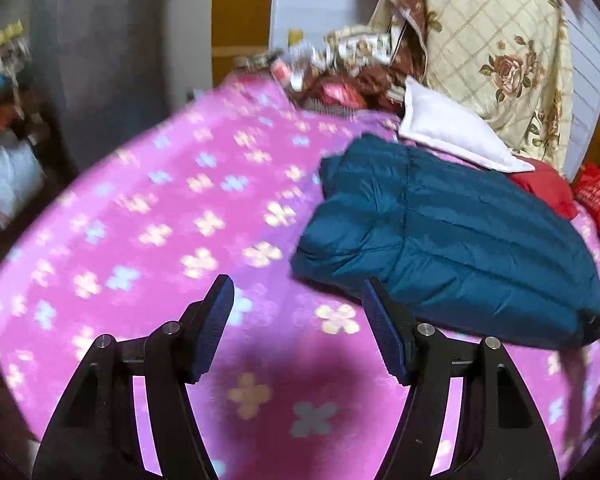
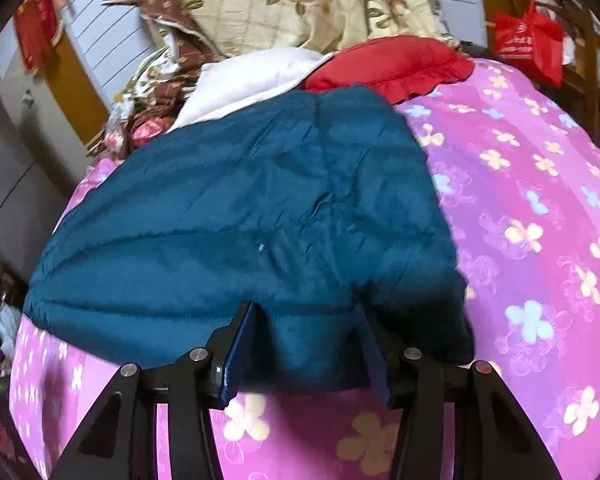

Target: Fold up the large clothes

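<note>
Teal down jacket (image 2: 240,208) near bed's (image 2: 540,200) head; hem between right gripper (image 2: 304,344) pads, grasp unconfirmed; left gripper (image 1: 298,320) released. Slippery shell, likely slippage.

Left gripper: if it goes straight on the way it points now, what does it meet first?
Probably the pink flowered blanket. The left gripper is open and empty, and the teal jacket lies right of its line, near the right finger, though depth is unclear.

The jacket (image 2: 236,216) is plain teal. The bed cover (image 1: 172,216) is pink with cream and pale blue flowers. Far off lie a white pillow (image 1: 452,136), a red pillow (image 2: 392,64) and a cream quilt (image 1: 496,52) with roses.
</note>
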The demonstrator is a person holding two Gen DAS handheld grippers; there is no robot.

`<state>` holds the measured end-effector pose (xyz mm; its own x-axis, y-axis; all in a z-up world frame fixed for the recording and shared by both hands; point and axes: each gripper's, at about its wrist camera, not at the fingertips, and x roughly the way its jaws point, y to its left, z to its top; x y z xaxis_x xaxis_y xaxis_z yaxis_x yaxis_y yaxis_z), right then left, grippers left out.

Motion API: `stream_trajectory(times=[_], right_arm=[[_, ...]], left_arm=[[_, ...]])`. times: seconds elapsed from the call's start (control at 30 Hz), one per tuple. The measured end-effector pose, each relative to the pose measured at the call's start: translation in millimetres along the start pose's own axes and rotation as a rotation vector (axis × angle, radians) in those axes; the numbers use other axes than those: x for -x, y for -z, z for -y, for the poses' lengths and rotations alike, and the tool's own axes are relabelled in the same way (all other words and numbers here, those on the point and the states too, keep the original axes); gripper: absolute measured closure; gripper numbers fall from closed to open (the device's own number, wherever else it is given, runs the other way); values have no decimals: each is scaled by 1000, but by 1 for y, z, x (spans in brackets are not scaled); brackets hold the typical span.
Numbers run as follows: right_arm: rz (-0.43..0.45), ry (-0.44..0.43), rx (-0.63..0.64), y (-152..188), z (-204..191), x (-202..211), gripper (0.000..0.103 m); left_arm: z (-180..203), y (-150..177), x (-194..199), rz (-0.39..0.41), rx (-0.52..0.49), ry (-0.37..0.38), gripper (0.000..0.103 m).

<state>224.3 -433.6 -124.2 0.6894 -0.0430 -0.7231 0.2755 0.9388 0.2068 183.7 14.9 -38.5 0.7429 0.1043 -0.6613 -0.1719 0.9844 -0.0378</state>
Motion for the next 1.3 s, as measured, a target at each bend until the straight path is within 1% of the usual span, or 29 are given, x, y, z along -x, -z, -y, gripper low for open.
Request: stream_trajectory(times=[0.07,0.1,0.13,0.17,0.23,0.27,0.33,0.4,0.47,0.53,0.67,0.7,0.8,0.87,0.9,1.03,1.1,1.17,1.3], right_arm=[[23,48,22,-2,-4,10,55],[35,80,39,0,-7,19,54],[42,97,51,3,-9,27,53],[48,107,64,8,-11,39,53],[52,83,71,20,-15,61,53],[53,64,71,28,-17,72,53],[52,33,70,49,-23,96,52],[51,7,69,72,-30,118,50],[58,-3,77,91,-38,132,48],[73,-10,93,113,-47,147,47],[103,-1,114,145,-63,171,44],[104,-12,108,151,-65,176,43],[103,-43,83,163,-71,189,40],[100,-44,77,167,-75,195,39],[98,-35,82,169,-77,198,39],[116,-1,111,178,-87,210,37],[125,20,122,182,-90,216,34],[128,27,130,185,-91,220,33],[128,39,154,191,-97,226,33]], left_arm=[[0,4,17,56,-15,-39,36],[1,7,30,102,-16,-68,34],[1,9,44,145,-17,-95,26],[0,11,53,171,-13,-108,20],[-4,16,78,238,18,-116,18],[-6,20,93,269,38,-109,17],[-7,23,109,293,50,-92,15],[-4,29,132,325,40,-91,13],[0,33,148,344,18,-94,6],[4,39,169,382,9,-96,2],[12,54,215,496,2,-92,1],[13,57,224,504,1,-79,1],[14,61,236,451,-7,7,1],[17,63,237,387,-18,67,1],[19,65,237,364,-22,80,1],[31,78,232,279,-49,92,1],[38,84,225,221,-58,110,1],[45,93,221,167,-55,137,1],[52,110,218,100,-53,166,1]])
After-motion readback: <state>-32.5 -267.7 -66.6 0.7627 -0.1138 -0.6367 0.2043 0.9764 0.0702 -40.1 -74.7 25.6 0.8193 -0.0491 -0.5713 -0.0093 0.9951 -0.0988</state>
